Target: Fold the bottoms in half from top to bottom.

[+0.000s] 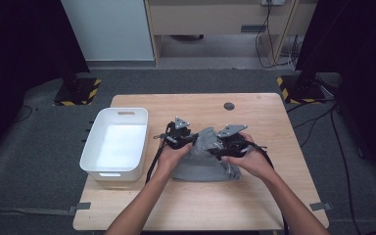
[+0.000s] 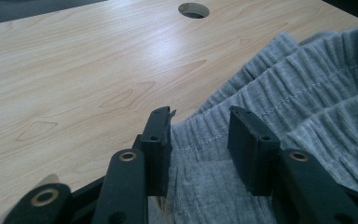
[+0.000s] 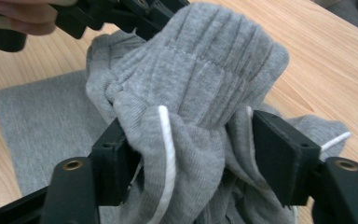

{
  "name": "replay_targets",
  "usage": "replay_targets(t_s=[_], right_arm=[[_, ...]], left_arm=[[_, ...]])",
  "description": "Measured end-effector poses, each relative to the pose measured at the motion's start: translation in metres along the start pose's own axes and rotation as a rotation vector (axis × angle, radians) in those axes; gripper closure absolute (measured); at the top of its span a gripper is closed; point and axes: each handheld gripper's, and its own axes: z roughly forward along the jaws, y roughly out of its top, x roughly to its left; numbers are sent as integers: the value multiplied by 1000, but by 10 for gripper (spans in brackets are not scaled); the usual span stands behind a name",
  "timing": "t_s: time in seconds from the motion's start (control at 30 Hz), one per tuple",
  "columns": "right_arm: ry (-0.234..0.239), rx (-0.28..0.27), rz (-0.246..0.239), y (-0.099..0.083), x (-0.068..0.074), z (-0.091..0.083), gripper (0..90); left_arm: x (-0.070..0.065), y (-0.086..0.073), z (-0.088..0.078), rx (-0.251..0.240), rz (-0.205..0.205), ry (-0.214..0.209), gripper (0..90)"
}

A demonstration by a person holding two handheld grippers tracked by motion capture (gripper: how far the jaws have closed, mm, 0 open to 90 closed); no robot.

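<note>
Shorts (image 1: 203, 161): grey ribbed knit with a gathered elastic waistband and a white drawcord (image 3: 167, 140); they lie mid-desk, the lower part flat, the waistband end pulled up into a bunch between both claws.

Why bunched: judging by the raised fold, the person seems to be gathering or folding the garment, so the top is lifted while the rest stays down as an anchor.

Fabric: soft, limp, lengthwise ribs, stitched seam lines along the band; it drapes and creases rather than holding a shape.

Left claw (image 2: 200, 133): jaws part-way apart with the waistband edge running between them; the cloth lies against the left pad, yet a gap shows beside the right one, so I read it as loosely straddling, not pinching.

Right claw (image 3: 196, 154): jaws stand wide around a thick wad of cloth and cord; the fabric bulges past both pads, so the pads look to be resting beside it rather than squeezing.

Hands (image 1: 254, 159): both close together over the shorts, claws angled inward toward one another, likely to pass the bunch across.

Desk (image 1: 274, 112): pale wood grain, smooth, with a round cable hole (image 2: 194, 10) near the far edge.

Bin (image 1: 98, 164): white plastic, rectangular, rounded corners, handle slots; sits at the desk's left, well apart from the shorts, plausibly the place they go.
</note>
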Motion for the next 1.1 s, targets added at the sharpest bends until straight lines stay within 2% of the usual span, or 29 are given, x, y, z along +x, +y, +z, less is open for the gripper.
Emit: replay_targets(t_s=[0.23, 0.37, 0.5, 0.57, 0.8, 0.97, 1.1], right_arm=[[14, -15, 5, 7, 0, -5, 181], [23, -18, 20, 13, -3, -8, 170], [21, -26, 35, 22, -6, -10, 193], [21, -29, 47, 32, -9, -9, 233], [20, -40, 72, 59, -14, 1, 307], [-10, -14, 76, 69, -17, 11, 344], [-46, 0, 91, 72, -24, 15, 408]], left_arm=[[0, 0, 1, 2, -1, 5, 587], [-1, -1, 0, 1, 7, 6, 587], [-1, -2, 0, 3, 6, 7, 586], [-2, -4, -1, 0, 5, 7, 586], [-2, -5, -2, -2, 0, 5, 585], [-3, -5, -3, -4, 8, 6, 584], [-4, -8, -4, -7, 3, 4, 584]])
